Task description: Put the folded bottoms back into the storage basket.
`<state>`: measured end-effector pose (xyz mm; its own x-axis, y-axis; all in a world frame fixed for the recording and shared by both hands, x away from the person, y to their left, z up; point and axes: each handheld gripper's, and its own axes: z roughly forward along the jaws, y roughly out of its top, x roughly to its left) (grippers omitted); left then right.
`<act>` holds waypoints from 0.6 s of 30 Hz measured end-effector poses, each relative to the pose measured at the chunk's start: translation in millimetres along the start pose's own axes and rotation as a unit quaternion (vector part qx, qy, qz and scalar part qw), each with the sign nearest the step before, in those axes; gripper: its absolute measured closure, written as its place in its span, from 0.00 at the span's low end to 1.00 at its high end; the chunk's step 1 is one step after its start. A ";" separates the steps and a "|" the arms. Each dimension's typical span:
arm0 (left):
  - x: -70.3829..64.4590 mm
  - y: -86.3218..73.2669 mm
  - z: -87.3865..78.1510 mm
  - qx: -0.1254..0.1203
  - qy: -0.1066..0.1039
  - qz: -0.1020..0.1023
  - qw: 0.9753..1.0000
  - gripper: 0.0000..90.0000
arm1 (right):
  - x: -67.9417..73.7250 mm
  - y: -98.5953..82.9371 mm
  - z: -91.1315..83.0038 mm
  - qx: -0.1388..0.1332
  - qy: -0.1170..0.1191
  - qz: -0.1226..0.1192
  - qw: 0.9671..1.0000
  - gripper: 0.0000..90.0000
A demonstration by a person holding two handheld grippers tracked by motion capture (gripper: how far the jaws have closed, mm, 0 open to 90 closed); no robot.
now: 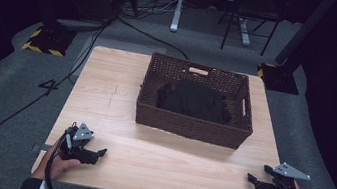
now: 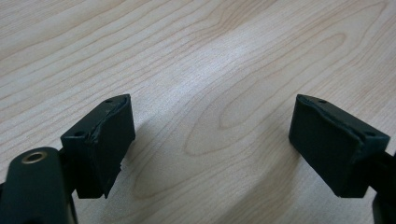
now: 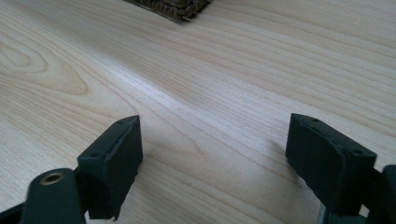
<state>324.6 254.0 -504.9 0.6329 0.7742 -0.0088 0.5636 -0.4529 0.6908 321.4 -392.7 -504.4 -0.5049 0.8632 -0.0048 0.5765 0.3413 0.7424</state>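
Note:
A dark brown wicker basket (image 1: 187, 123) stands on the far middle of the light wooden table (image 1: 156, 163). Black cloth (image 1: 195, 100) lies bunched inside it. My left gripper (image 1: 100, 154) rests near the front left corner, held by a hand, with its jaws wide apart over bare wood (image 2: 212, 126). My right gripper (image 1: 251, 179) sits near the front right corner, also open, nothing between its jaws (image 3: 215, 144). A corner of the basket (image 3: 170, 6) peeks in at the top of the right gripper view.
Grey carpet surrounds the table. Cables (image 1: 51, 88) run across the floor on the left. A yellow-and-black striped base (image 1: 45, 40) sits at the far left, and a chair (image 1: 251, 16) and desk legs stand at the back.

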 end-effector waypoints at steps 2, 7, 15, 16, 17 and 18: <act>0.0 0.0 0.0 0.000 0.000 0.000 1.000 0.16 | 0.1 -0.1 0.0 0.000 -0.001 0.000 1.000 0.21; 0.1 0.0 0.0 0.000 0.000 0.000 1.000 0.16 | 0.0 -0.3 -0.4 0.000 -0.002 0.002 1.000 0.21; 0.2 0.1 0.0 0.000 -0.001 0.001 1.000 0.16 | -0.5 -0.2 -0.1 -0.001 -0.001 0.001 1.000 0.21; 0.2 0.1 0.0 0.000 -0.001 0.001 1.000 0.16 | -0.5 -0.2 -0.1 -0.001 -0.001 0.001 1.000 0.21; 0.4 0.3 -0.1 0.002 -0.002 0.001 1.000 0.16 | -0.4 -0.2 -0.1 0.000 -0.001 0.002 1.000 0.21; 0.3 0.2 0.1 0.001 -0.001 0.001 1.000 0.16 | -0.5 -0.2 -0.1 -0.001 -0.001 0.001 1.000 0.21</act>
<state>325.0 254.1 -504.9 0.6354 0.7722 -0.0093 0.5631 -0.4551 0.6898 321.4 -393.2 -504.5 -0.5025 0.8645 -0.0043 0.5766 0.3389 0.7435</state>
